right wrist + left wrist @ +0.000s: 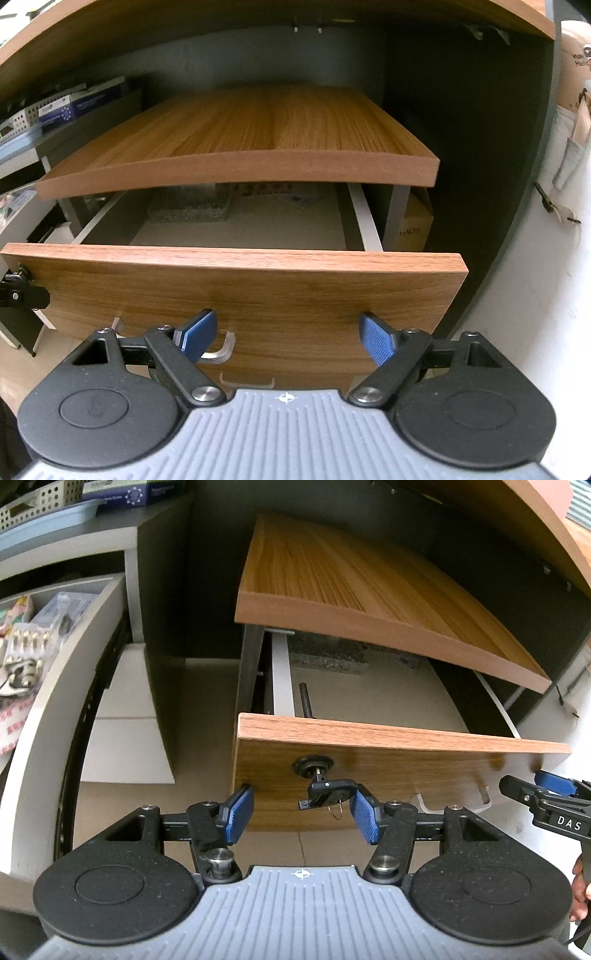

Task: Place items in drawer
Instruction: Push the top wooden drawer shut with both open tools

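With both the left gripper (301, 814) and right gripper (286, 338) held wide and empty, the key (325, 788) could be snagged at the drawer (388, 775) front.

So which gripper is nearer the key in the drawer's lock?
Left. The left gripper sits right in front of the key, one pad beside its black fob, jaws open. The right gripper is farther along the drawer front, by the clear handle.
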The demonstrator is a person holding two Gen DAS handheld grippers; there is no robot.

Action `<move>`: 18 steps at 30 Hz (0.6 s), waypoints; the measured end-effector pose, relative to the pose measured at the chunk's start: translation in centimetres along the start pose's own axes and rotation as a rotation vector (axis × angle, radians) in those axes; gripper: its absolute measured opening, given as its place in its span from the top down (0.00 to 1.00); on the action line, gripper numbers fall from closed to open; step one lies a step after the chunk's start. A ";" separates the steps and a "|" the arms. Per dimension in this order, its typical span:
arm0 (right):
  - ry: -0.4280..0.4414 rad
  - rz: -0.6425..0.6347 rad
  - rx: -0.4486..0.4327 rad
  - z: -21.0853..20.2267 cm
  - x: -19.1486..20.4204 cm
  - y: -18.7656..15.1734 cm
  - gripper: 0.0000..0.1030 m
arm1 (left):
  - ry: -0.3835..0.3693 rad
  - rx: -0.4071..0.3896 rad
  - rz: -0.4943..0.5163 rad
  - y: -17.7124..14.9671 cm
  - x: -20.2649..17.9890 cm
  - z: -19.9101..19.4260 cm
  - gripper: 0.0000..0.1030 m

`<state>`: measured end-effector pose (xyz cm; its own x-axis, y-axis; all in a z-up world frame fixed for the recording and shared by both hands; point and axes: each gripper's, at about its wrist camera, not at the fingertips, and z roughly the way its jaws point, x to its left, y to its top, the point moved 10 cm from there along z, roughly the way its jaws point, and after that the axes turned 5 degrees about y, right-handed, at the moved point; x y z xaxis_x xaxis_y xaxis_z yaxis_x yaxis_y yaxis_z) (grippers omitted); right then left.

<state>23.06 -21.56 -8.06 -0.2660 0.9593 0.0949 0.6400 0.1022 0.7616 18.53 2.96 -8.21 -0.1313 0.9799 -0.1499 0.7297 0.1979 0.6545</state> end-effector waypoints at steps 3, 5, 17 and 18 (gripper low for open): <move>0.000 -0.004 -0.008 0.9 -0.1 0.8 0.14 | 0.005 -0.007 0.000 0.8 0.0 0.7 0.41; 0.000 -0.006 -0.013 1.6 -0.2 1.4 0.14 | 0.007 -0.012 0.000 1.4 0.0 1.2 0.41; 0.007 0.008 -0.029 4.8 -0.9 3.6 0.14 | 0.006 -0.011 -0.029 3.9 0.3 3.9 0.42; 0.008 0.010 -0.031 5.0 -0.9 3.8 0.14 | 0.006 -0.013 -0.031 4.1 0.3 4.1 0.42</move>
<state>29.33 -20.75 -8.48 -0.2657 0.9580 0.1081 0.6204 0.0841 0.7798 24.26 4.03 -8.61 -0.1581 0.9733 -0.1662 0.7165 0.2289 0.6589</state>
